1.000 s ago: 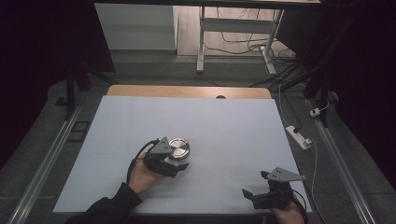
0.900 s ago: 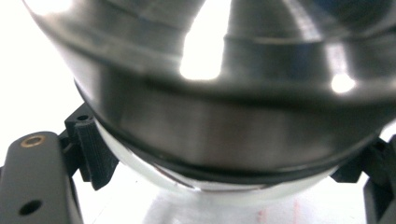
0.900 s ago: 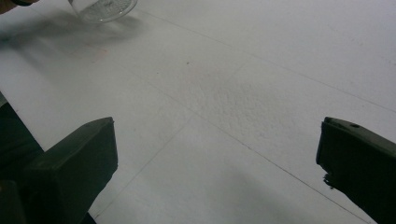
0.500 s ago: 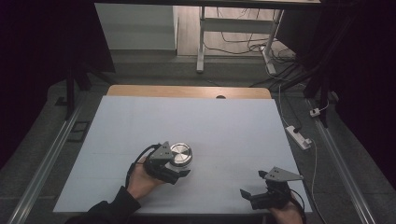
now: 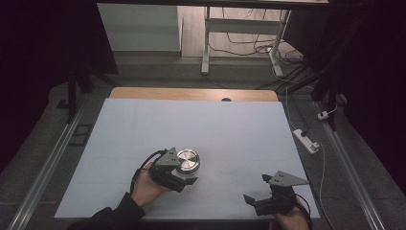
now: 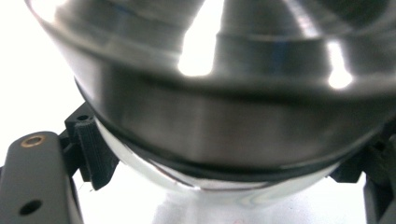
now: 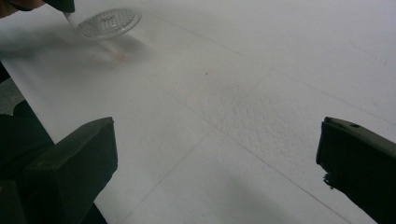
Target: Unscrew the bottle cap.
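High view: round, shiny steel lidded container (image 5: 187, 161) on white table sheet (image 5: 201, 129), near front edge, clamped by left gripper (image 5: 184, 178). Right gripper (image 5: 256, 191) well apart at front right corner.
Left gripper view: steel container (image 6: 219, 107) pinched between jaws.
Right gripper view: jaws wide apart, nothing between; container (image 7: 108, 22) far off.

Left gripper (image 5: 187, 178) with metal disc (image 5: 187, 161) shifted slightly toward table's near edge.
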The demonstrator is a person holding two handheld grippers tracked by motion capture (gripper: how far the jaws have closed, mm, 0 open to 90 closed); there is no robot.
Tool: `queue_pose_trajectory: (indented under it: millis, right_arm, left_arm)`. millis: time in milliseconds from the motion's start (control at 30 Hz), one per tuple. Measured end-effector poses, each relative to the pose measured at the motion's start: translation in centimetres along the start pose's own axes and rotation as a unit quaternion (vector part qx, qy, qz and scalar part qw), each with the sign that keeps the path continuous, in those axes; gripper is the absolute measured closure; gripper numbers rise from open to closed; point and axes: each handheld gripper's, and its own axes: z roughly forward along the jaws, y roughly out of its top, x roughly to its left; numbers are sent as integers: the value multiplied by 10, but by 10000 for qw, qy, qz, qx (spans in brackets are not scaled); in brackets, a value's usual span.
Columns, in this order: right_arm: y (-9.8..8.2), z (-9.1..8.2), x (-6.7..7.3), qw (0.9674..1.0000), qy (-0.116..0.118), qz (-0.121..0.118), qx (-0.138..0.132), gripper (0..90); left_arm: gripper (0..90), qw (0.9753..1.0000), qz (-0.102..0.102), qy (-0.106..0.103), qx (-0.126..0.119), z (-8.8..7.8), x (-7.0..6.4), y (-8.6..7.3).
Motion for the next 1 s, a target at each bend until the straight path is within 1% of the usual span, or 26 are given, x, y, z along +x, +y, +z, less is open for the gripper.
queue_pose_trajectory:
  millis: [300,367,733,767,800,900,967,1000]
  right_arm:
    - [6,3,5,9999,112,-75,5,0]
    - [9,5,7,9998,171,-116,-17,0]
    - [20,12,15,9992,314,-254,-49,0]
    - [23,13,17,9985,431,-277,-186,0]
    - [24,14,17,9981,490,-284,-249,0]
    - [27,16,19,9976,552,-282,-307,0]
    - [33,19,21,9967,666,-256,-397,0]
    - [33,19,21,9967,666,-256,-397,0]
  left_arm:
    - [155,10000,12,7,-3,0,-1,0]
    - [155,10000,17,-1,-1,0,0,1]
    - [155,10000,12,-20,-16,1,1,1]
    - [155,10000,7,-25,-18,1,1,1]
    - [156,10000,7,-23,-23,1,0,1]
    - [156,10000,5,-27,-25,1,0,1]
    - [156,10000,1,-36,-27,1,0,1]
    - [156,10000,8,-47,-25,1,0,1]
